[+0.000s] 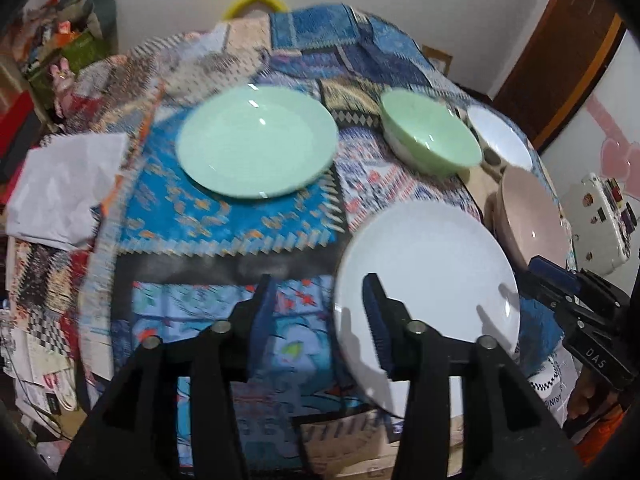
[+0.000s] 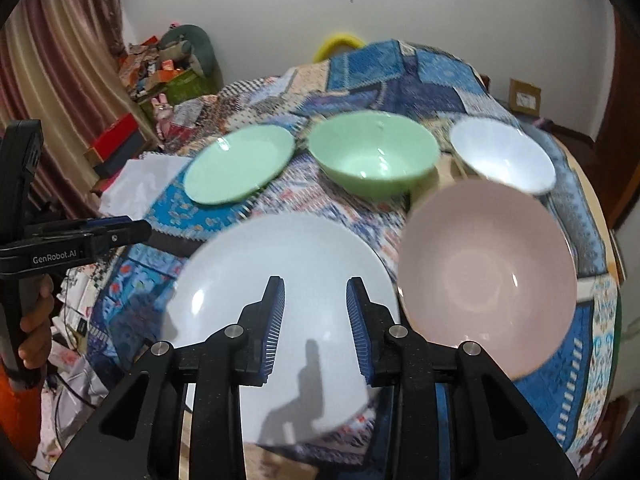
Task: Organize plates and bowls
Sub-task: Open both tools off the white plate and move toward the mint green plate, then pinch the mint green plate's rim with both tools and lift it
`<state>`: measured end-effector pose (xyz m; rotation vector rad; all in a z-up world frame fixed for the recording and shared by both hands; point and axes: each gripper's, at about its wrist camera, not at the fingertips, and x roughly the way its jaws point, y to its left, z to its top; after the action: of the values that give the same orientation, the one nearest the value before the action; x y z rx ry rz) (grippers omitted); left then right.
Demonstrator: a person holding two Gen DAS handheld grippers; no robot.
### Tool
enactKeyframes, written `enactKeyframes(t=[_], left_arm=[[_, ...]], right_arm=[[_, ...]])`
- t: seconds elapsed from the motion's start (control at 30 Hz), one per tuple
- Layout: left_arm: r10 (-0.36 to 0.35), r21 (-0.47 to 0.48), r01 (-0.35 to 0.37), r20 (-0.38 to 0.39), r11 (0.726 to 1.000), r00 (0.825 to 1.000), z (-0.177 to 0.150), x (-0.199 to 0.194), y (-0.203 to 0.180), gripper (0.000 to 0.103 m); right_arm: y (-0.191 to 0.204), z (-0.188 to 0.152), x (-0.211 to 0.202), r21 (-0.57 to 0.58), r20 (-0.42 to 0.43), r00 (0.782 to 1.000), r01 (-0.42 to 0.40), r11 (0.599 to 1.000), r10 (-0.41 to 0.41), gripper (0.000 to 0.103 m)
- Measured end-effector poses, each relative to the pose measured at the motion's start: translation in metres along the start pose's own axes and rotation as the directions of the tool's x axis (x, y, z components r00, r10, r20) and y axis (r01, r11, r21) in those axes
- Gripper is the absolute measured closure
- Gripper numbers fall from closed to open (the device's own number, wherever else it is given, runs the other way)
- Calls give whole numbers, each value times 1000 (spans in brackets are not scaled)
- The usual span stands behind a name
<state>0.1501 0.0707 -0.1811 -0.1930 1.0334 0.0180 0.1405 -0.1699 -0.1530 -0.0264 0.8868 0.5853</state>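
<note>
On a table with a patchwork cloth [image 1: 224, 216] lie a green plate [image 1: 256, 142] [image 2: 240, 164] and a white plate [image 1: 428, 264] [image 2: 240, 280]. A green bowl [image 1: 430, 132] [image 2: 372, 156], a white bowl [image 1: 500, 136] [image 2: 504, 156] and a pink bowl [image 1: 532, 216] [image 2: 488, 280] stand to the right, each apart. My left gripper [image 1: 318, 284] [image 2: 140, 230] hovers open over the white plate's left rim, not touching it. My right gripper [image 2: 315, 282] [image 1: 538, 266] hangs open above the same plate, and nothing is held.
A crumpled white sheet [image 1: 60, 188] [image 2: 136, 184] lies at the table's left edge. Boxes and clutter [image 2: 160, 72] pile up beyond it. A yellow ring [image 1: 254, 0] shows at the far edge. A white case [image 1: 596, 224] sits right of the pink bowl.
</note>
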Motion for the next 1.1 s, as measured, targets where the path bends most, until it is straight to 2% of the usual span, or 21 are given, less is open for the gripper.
enactKeyframes(t=[0.13,0.23,0.37,0.47,0.6,0.97,1.1], left_arm=[[52,-6,-52,57,999,997,12,-19,21,51],[95,-23,-93,91,995,991,21,-31,43,42],[137,-59,-131,110,990,984,34,-38,75,33],[164,-73,-156,110,985,980,43,-37,94,31],[185,-64,-180,90,982,979,58,-20,112,30],[124,-50,-123,2,991,992,101,65,144,30],[94,-47,-95,-30,994,995,111,98,153,30]], right_arm=[[12,19,4,-25,28,999,-19,999,20,58],[20,34,8,-43,47,998,-40,998,42,49],[32,51,18,-80,59,997,-42,996,47,47],[39,62,32,-100,50,998,-44,994,49,46],[45,69,55,-115,13,999,-49,992,51,46],[44,87,123,-114,-130,991,-54,992,39,46],[46,90,141,-95,-175,983,-73,993,55,56]])
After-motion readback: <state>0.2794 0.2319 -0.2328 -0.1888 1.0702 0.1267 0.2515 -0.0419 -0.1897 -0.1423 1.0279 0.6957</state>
